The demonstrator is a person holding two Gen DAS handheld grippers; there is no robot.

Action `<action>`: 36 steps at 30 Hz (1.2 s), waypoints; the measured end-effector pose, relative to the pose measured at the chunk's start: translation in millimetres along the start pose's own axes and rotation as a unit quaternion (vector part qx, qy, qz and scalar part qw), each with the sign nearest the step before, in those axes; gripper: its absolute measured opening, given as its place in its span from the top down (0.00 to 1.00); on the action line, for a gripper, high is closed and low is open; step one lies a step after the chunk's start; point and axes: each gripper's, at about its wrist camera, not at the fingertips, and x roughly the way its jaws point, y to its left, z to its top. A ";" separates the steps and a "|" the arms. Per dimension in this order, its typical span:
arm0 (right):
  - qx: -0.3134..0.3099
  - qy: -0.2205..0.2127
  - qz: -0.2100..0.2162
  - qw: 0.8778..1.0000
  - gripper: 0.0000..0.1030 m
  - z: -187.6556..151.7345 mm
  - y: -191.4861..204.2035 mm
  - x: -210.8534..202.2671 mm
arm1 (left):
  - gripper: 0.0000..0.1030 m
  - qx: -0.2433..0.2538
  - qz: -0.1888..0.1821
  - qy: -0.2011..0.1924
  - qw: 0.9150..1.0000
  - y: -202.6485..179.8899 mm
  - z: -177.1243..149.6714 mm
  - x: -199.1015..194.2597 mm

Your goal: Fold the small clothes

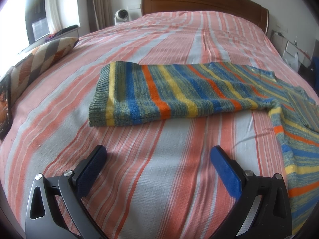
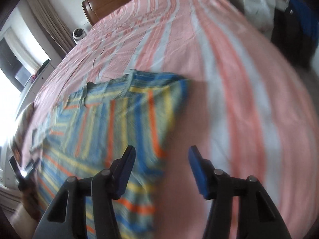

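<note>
Your striped sweater (image 1: 179,91) lies partly folded across the bed (image 1: 139,39), below the headboard (image 1: 199,0). Left gripper (image 1: 158,169) and right gripper (image 2: 161,169) both gape, holding nothing. Next, likely grasp the loose sleeve beside the sweater's body.

Both wrist views low, sharing bed (image 1: 139,39)

Right claw (image 2: 160,155), jaws apart, hovers over striped sweater (image 2: 111,123) on bedspread (image 2: 229,79).

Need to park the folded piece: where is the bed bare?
Bare bedspread lies between sweater and headboard, and between sweater and left gripper. Crowded along the bed edge by the patterned pillow.
</note>
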 end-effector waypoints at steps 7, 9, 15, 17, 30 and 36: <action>0.032 0.022 -0.047 0.998 0.97 12.8 -9.3 39.5 | 0.00 0.000 0.000 0.000 1.000 -0.7 -0.6 0.0; 0.056 0.029 -0.043 0.997 0.97 8.8 -20.7 45.6 | 0.00 0.000 0.001 0.000 1.000 -0.7 -0.4 0.1; 0.028 0.025 -0.059 0.998 0.81 7.7 -5.4 37.4 | 0.00 0.001 0.001 0.000 1.000 -0.6 -0.3 0.4; 0.020 0.004 -0.057 0.998 0.69 4.8 0.3 22.1 | 0.00 0.000 0.001 0.000 1.000 -0.6 -0.4 0.3; -0.003 -0.044 0.022 0.999 0.43 -91.6 -20.7 -37.8 | 0.00 0.006 0.009 0.002 1.000 -0.6 0.9 2.9; -0.003 -0.123 -0.102 0.987 0.21 -116.4 -66.0 -67.8 | 0.00 0.012 0.015 0.009 1.000 -4.5 3.0 5.6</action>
